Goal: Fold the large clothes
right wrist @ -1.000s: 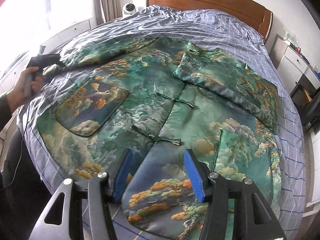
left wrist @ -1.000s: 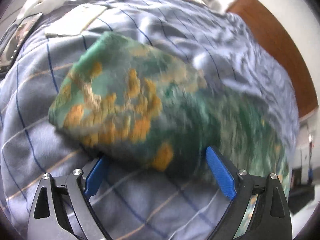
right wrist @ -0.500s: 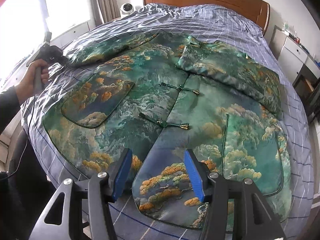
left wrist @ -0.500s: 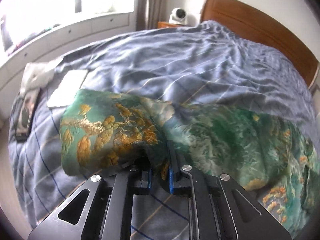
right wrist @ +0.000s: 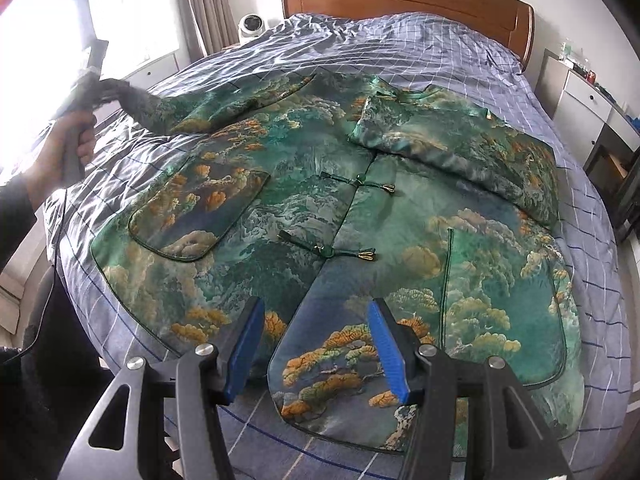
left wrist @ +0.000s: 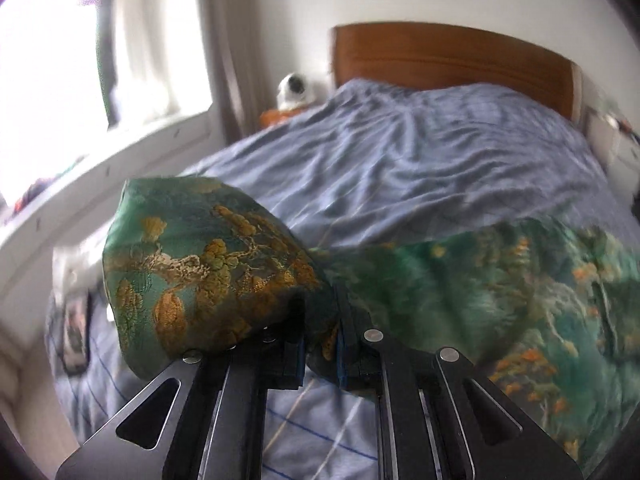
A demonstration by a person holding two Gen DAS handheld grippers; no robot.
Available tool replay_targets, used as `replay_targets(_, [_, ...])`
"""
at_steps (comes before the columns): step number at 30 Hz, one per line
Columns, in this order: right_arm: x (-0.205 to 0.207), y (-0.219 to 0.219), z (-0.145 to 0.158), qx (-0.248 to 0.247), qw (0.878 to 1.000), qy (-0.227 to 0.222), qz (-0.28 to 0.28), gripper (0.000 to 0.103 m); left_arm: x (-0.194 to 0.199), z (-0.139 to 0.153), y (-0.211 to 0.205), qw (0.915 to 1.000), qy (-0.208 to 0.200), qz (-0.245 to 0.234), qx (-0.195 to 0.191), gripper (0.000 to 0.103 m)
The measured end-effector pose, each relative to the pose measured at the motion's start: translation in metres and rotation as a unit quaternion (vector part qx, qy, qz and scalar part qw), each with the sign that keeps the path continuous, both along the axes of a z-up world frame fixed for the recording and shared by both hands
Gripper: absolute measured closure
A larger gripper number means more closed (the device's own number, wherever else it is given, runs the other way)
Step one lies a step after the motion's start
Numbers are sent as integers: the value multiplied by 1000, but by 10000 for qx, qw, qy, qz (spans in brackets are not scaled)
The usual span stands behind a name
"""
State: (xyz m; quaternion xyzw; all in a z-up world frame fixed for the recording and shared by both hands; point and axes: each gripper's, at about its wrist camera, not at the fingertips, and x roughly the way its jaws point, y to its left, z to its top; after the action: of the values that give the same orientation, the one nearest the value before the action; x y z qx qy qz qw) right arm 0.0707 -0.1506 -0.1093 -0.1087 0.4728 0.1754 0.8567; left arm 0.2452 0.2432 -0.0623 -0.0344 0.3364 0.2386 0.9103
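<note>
The green jacket (right wrist: 320, 216) lies spread front-up across the bed (right wrist: 420, 44). The left gripper (left wrist: 322, 344) is clamped on the left sleeve's cuff (left wrist: 208, 264), raised off the blanket. The right gripper (right wrist: 316, 344) hangs apart above the near hem.

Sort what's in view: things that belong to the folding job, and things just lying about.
Job: green brocade jacket; its sleeve cuff, clamped in the left gripper; open right gripper; bed.

Lying about: white camera; nightstand; dark flat item.
</note>
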Motion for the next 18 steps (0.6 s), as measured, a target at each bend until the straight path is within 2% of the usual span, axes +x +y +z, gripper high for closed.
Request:
replay_targets(4, [-2, -2, 1, 54, 10000, -14, -29, 48, 5, 17, -59, 9938, -69, -856, 702, 94])
replay_targets(9, [-3, -7, 4, 72, 9999, -68, -90, 48, 10, 20, -132, 9734, -42, -1887, 1298, 94])
replay_targets(12, [-4, -12, 7, 91, 9998, -92, -159, 48, 12, 10, -173, 9591, 123, -2411, 1476, 94])
replay_targets(16, [-5, -21, 8, 102, 9995, -105, -271, 48, 11, -21, -215, 9393, 547, -2946, 1671, 93])
replay_targets(18, [-6, -27, 7, 95, 9993, -107, -332, 48, 9, -35, -230, 9345, 743, -3080, 1621, 86])
